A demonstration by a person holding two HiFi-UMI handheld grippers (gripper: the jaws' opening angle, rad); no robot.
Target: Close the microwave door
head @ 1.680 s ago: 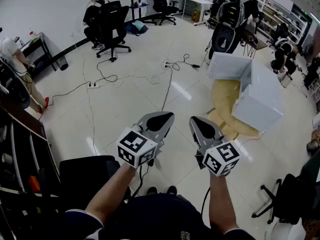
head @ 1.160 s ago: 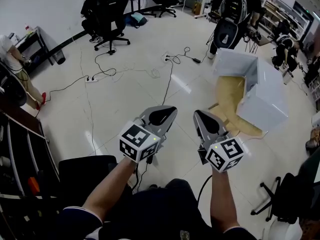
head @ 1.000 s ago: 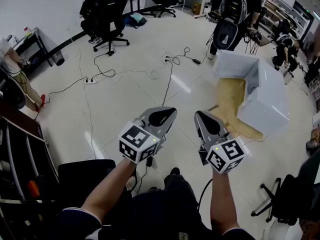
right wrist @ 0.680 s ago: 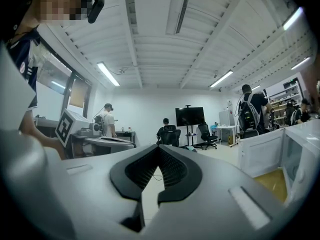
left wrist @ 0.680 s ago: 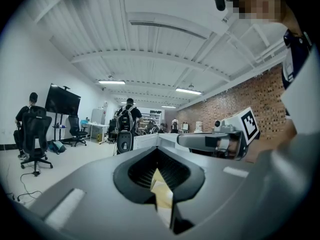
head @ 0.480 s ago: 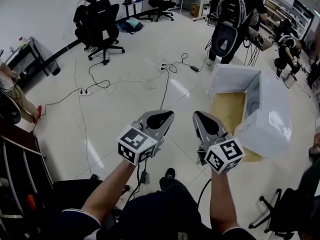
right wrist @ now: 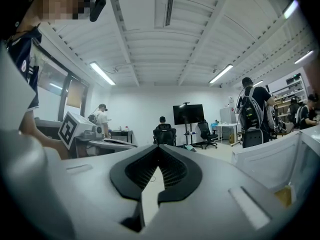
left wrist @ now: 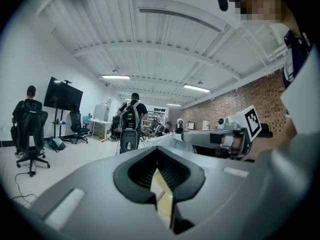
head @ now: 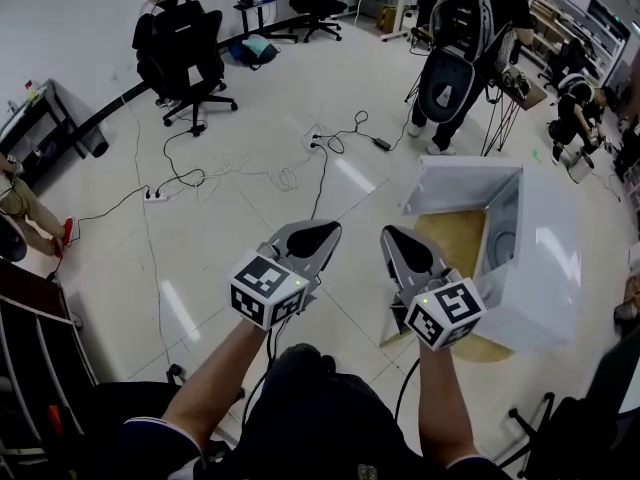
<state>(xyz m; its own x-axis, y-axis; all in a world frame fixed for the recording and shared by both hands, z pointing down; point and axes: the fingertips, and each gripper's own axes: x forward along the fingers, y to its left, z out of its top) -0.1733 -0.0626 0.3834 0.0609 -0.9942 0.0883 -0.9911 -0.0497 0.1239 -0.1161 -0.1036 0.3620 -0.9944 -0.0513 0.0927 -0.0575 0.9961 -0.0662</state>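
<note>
— What is the floor (head: 250, 98) at upper left made of?
— Pale tiles, smooth and glossy; light glares off them.
— And the microwave (head: 545, 258) at right?
— A white casing, smooth, with a soft sheen. The tabletop (head: 450, 238) under it looks like matt tan wood.
— The left gripper (head: 328, 228) and right gripper (head: 388, 234)?
— Matt grey plastic shells, with black ribbed pads (left wrist: 173, 172) inside.

The left hand-held gripper (head: 316, 232) and the right hand-held gripper (head: 398, 240) are held out level in front of the body, side by side and a little apart. On each, the jaws are closed tip to tip with nothing between them. Both bare forearms (head: 213, 386) reach forward, elbows bent near the torso.
</note>
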